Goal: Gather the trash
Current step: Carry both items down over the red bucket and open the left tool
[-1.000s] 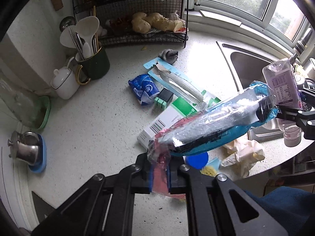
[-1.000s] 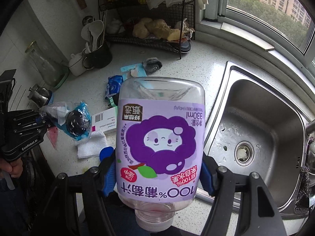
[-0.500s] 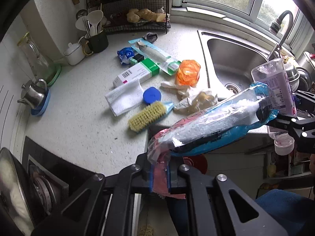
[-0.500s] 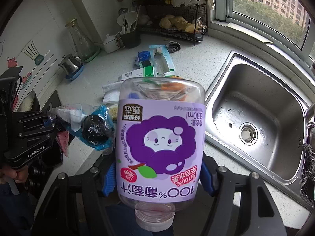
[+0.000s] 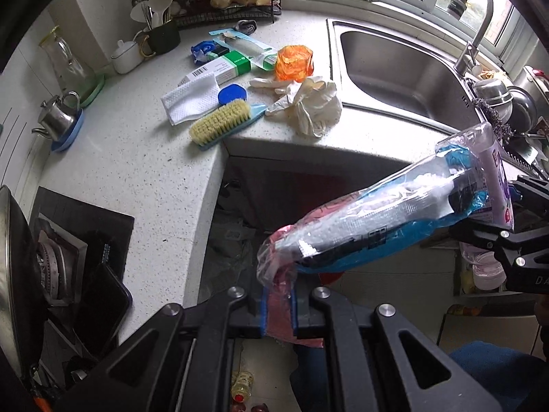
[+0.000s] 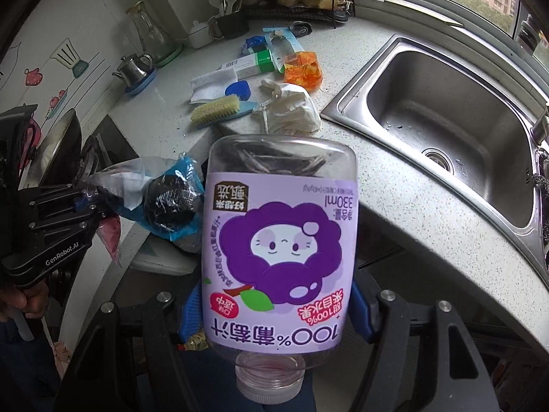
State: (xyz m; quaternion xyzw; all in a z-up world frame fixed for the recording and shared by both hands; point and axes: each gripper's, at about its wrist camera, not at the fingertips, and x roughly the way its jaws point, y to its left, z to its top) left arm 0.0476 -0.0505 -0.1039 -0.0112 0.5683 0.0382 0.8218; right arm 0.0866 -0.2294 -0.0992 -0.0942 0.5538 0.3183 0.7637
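Note:
My left gripper (image 5: 278,310) is shut on the pink end of a long plastic wrapper (image 5: 374,226), clear with blue and black print, which sticks out up and to the right, off the counter's edge. In the right wrist view that wrapper (image 6: 164,202) and the left gripper (image 6: 92,206) show at the left. My right gripper (image 6: 276,309) is shut on an empty purple grape juice bottle (image 6: 279,240), held cap toward the camera. The bottle (image 5: 494,185) and right gripper (image 5: 504,226) also show at the right of the left wrist view.
On the counter (image 5: 144,178) lie a scrub brush (image 5: 223,122), white cloth (image 5: 190,98), blue lid (image 5: 232,93), crumpled gloves (image 5: 308,103), orange wrapper (image 5: 294,63), a green-white box (image 5: 219,68) and blister packs. The sink (image 5: 405,68) is right; a stove (image 5: 68,250) left. Below, dark floor.
Both grippers have pulled back from the counter and slightly down, keeping their loads. The counter's front edge and the space under it have come into view.

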